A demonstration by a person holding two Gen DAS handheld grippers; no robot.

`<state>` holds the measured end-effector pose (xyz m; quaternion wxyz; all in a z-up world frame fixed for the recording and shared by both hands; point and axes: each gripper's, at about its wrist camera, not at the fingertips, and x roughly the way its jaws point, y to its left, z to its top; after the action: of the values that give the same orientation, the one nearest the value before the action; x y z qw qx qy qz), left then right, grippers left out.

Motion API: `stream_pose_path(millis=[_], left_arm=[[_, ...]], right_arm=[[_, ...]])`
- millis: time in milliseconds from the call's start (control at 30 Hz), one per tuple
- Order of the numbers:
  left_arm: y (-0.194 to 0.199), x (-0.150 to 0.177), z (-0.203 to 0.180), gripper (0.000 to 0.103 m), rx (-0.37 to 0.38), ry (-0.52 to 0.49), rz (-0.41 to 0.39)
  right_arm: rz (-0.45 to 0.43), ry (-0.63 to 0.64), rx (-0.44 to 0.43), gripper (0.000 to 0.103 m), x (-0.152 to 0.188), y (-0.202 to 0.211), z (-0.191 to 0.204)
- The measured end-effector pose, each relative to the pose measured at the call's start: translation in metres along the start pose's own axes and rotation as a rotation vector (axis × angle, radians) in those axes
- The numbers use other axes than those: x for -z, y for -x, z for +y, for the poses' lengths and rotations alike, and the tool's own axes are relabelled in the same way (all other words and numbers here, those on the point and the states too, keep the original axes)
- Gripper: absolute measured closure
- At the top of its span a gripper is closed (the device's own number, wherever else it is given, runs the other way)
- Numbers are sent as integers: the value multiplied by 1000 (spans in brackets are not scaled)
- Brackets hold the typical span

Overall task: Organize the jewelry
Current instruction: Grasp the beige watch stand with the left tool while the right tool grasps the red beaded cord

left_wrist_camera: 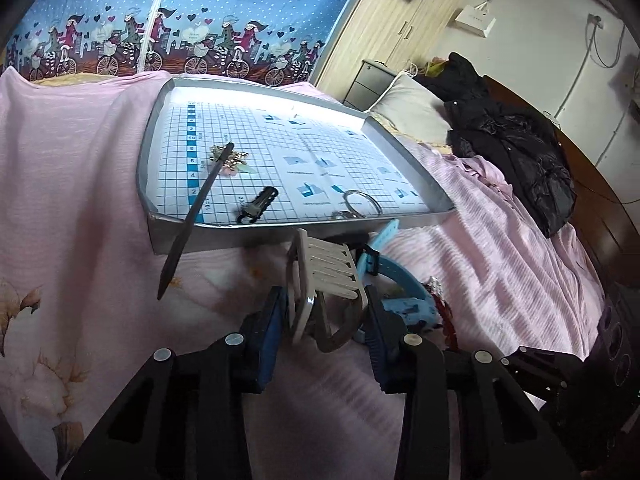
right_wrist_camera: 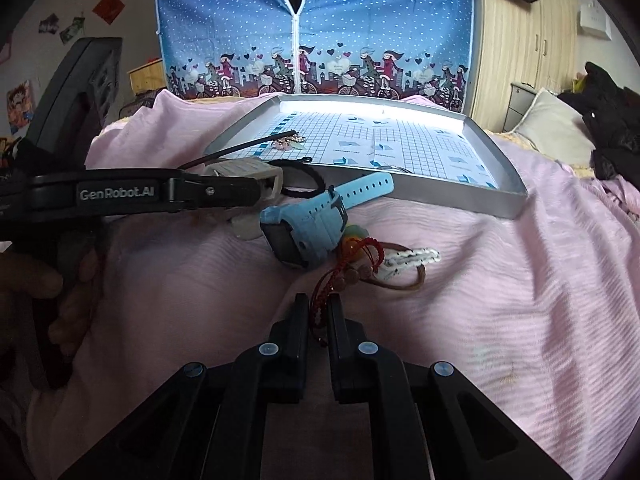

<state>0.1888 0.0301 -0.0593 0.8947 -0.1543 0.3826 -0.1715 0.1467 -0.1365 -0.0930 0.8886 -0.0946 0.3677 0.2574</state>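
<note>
On the pink bedsheet (left_wrist_camera: 80, 160), at the far left of the left wrist view, one thin black stick (left_wrist_camera: 192, 216) leans over the near rim of the silver tray (left_wrist_camera: 224, 236), and its tip lies on a small gold and pink brooch (left_wrist_camera: 232, 162) inside the tray. Further right on the tray's grid paper there is one black hair clip (left_wrist_camera: 260, 204) and two metal rings (left_wrist_camera: 358, 204), one partly hidden by the tray rim.

In front of the tray, the left gripper (left_wrist_camera: 326, 320) holds a beige claw hair clip (left_wrist_camera: 326, 276) between its fingers, at a medium width. Just to the right of it lies one light blue watch (right_wrist_camera: 308, 220), and a black hair tie (right_wrist_camera: 300, 180) lies between the watch and the tray.

The right gripper (right_wrist_camera: 318, 314) has its fingers narrow, closed on the red cord bracelet (right_wrist_camera: 352, 260). The bracelet's beads touch a brown hair band (right_wrist_camera: 404, 280) and a white braided piece (right_wrist_camera: 412, 258); a small green and orange thing under the watch is hard to make out. At the far right a dark jacket (left_wrist_camera: 516, 148) lies on the bed near a pillow (left_wrist_camera: 408, 108).
</note>
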Motion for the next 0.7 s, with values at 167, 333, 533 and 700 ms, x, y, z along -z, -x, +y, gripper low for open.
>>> stream_pose_path(millis=[167,333,533,700], left_arm=[[5,8,-10,79,-7,8,26],[21,16,-13,79,-21,26,-11],[35,27,-26,79,-43,24,7],[45,34,-39,79,-38,-15,-7]], right_arm=[[-3,-74,-36,94,9,5,-9],[-22,-118,-61,94,17,12,-14],[-45,-130,-76,94,30,23,-12],[-78,-112,-67,94,29,31,-8]])
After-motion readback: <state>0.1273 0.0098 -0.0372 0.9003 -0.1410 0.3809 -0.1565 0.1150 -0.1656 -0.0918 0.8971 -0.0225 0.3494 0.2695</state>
